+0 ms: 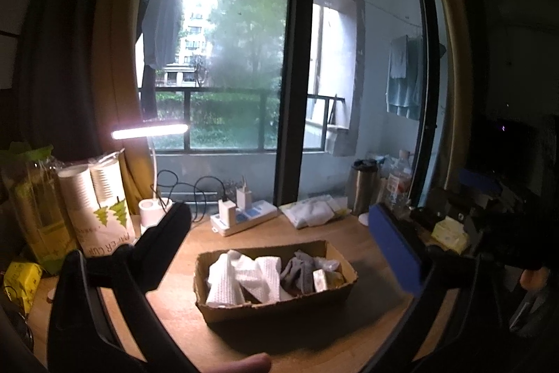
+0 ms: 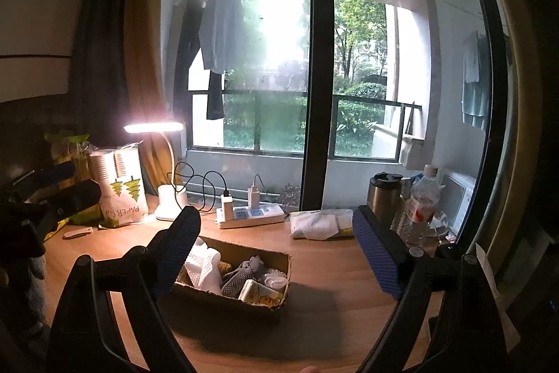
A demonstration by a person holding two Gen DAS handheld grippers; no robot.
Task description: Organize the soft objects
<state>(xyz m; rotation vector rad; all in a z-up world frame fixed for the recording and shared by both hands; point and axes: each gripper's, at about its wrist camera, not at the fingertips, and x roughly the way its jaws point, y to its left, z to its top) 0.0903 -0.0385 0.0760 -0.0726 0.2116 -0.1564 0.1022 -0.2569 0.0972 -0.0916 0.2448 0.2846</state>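
Observation:
A shallow cardboard box (image 1: 276, 305) (image 2: 230, 298) sits on the wooden desk. Inside lie white cloths (image 1: 241, 277) (image 2: 202, 264), a grey sock (image 1: 298, 271) (image 2: 241, 273) and a small yellowish pack (image 2: 260, 296). My left gripper (image 1: 279, 229) hovers above and in front of the box, open, with nothing between its fingers. My right gripper (image 2: 276, 233) is also open and empty, raised over the box; its left finger (image 2: 178, 250) hides the box's near left corner. In the right wrist view the left gripper (image 2: 59, 184) appears at the far left.
A white cloth pack (image 1: 311, 212) (image 2: 319, 224) lies behind the box. A power strip (image 1: 244, 217) (image 2: 251, 215), lit desk lamp (image 1: 150, 131) (image 2: 153, 127), paper-cup bag (image 1: 104, 201) (image 2: 120, 184), steel tumbler (image 2: 386, 196) and water bottle (image 2: 421, 198) line the desk's back edge by the window.

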